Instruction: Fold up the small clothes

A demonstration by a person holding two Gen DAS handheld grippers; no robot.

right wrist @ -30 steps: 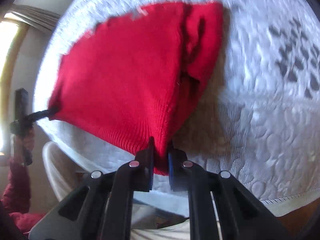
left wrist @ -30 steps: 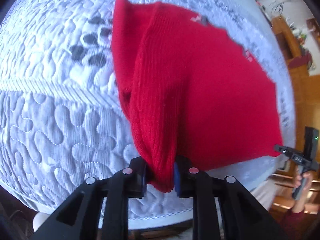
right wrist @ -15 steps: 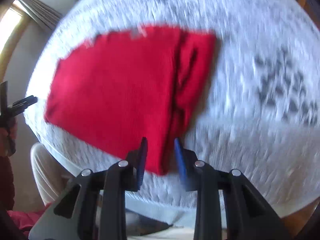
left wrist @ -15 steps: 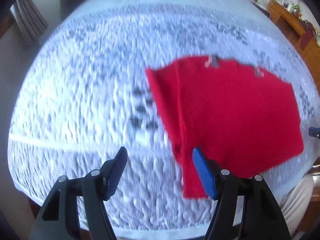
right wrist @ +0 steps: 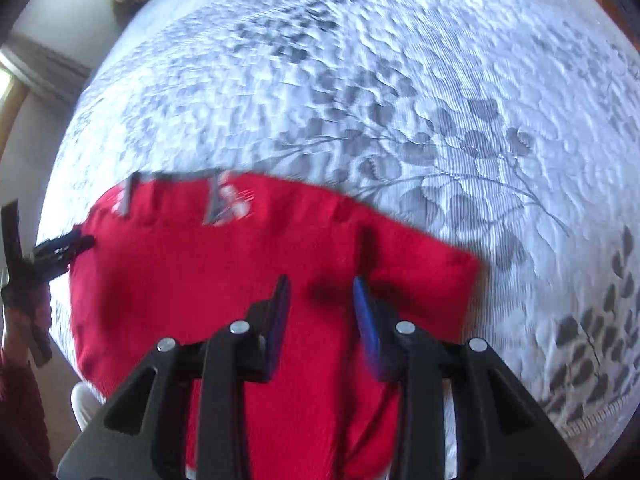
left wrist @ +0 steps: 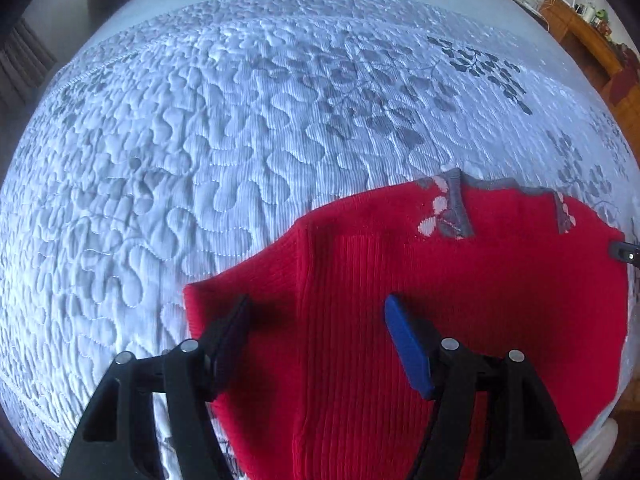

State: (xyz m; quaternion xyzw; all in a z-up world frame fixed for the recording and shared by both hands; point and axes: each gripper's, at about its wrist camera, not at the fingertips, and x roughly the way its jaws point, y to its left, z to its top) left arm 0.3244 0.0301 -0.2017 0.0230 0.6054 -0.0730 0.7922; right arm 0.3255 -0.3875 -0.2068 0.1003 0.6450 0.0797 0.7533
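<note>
Left wrist view: the left gripper (left wrist: pixel 316 312) hangs over a red ribbed knit garment (left wrist: pixel 460 300) that lies flat on a white quilted bedspread with grey leaf prints (left wrist: pixel 224 128). Its jaws stand apart and are closing a little, one dark pad (left wrist: pixel 234 330) over the garment's left folded edge and one blue pad (left wrist: pixel 406 344) over the middle of the cloth; neither pad presses on the knit, so nothing is gripped. A vertical fold line runs down the garment between the two pads, and a grey trim with pale pink flower shapes (left wrist: pixel 444 208) marks its far edge. At the right rim of this view the tip of the other tool shows as a small dark piece at the garment's corner. Right wrist view, somewhat blurred: the right gripper (right wrist: pixel 322 292) is over the same red garment (right wrist: pixel 200 280), its jaws parted by a narrower gap, with red cloth visible beyond the gap and no pad squeezing it. The garment's right edge ends just short of a printed grey leaf branch on the bedspread (right wrist: pixel 460 80). At the left edge the left gripper (right wrist: pixel 60 248) shows by the garment's corner, held by a hand in a dark red sleeve (right wrist: pixel 16 392).
</note>
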